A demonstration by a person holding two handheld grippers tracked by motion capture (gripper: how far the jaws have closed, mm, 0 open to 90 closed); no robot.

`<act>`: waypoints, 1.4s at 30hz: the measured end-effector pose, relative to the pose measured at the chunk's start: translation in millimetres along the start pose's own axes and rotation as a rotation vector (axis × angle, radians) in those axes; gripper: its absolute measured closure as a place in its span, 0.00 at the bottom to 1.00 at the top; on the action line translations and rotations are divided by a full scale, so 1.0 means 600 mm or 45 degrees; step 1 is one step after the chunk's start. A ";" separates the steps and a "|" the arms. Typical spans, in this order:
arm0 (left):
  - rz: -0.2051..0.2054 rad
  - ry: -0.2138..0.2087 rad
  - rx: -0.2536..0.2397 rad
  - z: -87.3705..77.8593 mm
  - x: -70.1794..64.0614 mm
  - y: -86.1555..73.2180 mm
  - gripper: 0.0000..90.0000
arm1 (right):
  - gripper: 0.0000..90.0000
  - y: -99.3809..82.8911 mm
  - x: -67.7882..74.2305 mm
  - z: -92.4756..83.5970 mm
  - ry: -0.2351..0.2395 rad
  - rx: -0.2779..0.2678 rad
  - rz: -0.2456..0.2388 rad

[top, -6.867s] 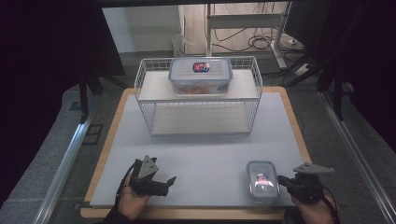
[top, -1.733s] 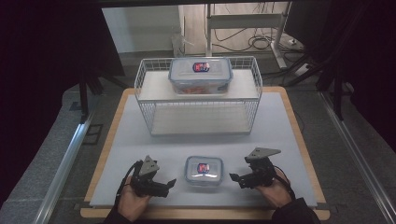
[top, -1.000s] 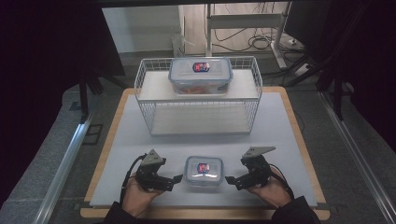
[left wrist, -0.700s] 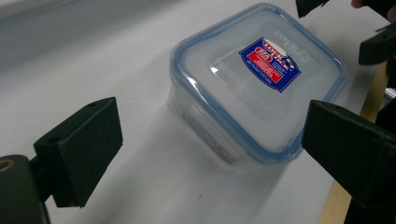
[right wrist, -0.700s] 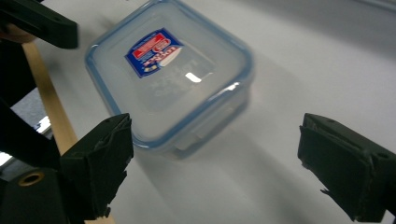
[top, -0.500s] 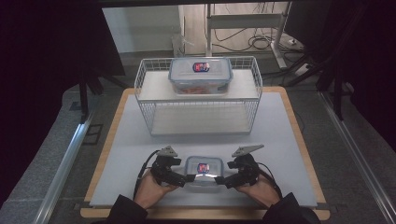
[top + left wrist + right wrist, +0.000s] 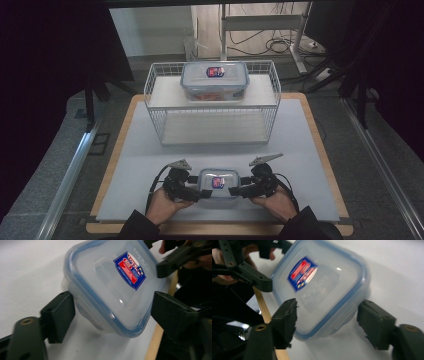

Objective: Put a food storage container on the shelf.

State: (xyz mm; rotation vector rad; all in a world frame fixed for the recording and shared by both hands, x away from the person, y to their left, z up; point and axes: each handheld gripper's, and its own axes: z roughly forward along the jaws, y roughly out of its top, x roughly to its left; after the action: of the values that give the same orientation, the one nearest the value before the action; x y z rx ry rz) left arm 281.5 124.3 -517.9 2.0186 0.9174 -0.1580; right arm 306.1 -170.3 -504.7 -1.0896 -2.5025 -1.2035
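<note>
At the near edge of the table point(image 7: 150, 150), the small lidded container point(image 7: 218, 182) lies between both grippers; the left gripper point(image 7: 192, 190) and right gripper point(image 7: 239, 190) have just been closing around its ends, neither pad clearly pressing; on the far wire rack point(image 7: 160, 100) sits a larger container point(image 7: 214, 80) holding something orange.

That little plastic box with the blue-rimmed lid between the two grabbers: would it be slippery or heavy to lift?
Probably light: the small container looks clear, with nothing visible inside. Its glossy, rounded walls may slip against the black fingers. It seems stiff enough to hold its shape, and its flat base on the white mat should slide rather than tip.
</note>
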 end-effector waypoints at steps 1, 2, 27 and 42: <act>-0.017 0.002 -0.014 -0.002 -0.002 -0.002 0.27 | 0.41 -0.001 0.001 -0.002 -0.003 -0.004 0.001; -0.013 0.010 -0.012 -0.005 -0.001 -0.004 0.30 | 0.43 -0.002 0.005 -0.003 -0.012 -0.008 -0.008; -0.163 -0.159 -0.171 -0.028 0.013 -0.042 0.63 | 0.61 -0.032 -0.001 -0.023 0.112 -0.098 0.081; -0.113 -0.184 -0.257 -0.061 0.009 -0.004 0.64 | 0.65 0.003 0.000 -0.059 0.192 -0.245 0.077</act>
State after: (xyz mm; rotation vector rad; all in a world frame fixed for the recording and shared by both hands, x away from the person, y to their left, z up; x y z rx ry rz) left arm 275.5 156.6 -500.0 1.7584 0.8947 -0.2477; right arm 301.5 -195.3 -479.8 -1.0635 -2.2637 -1.4752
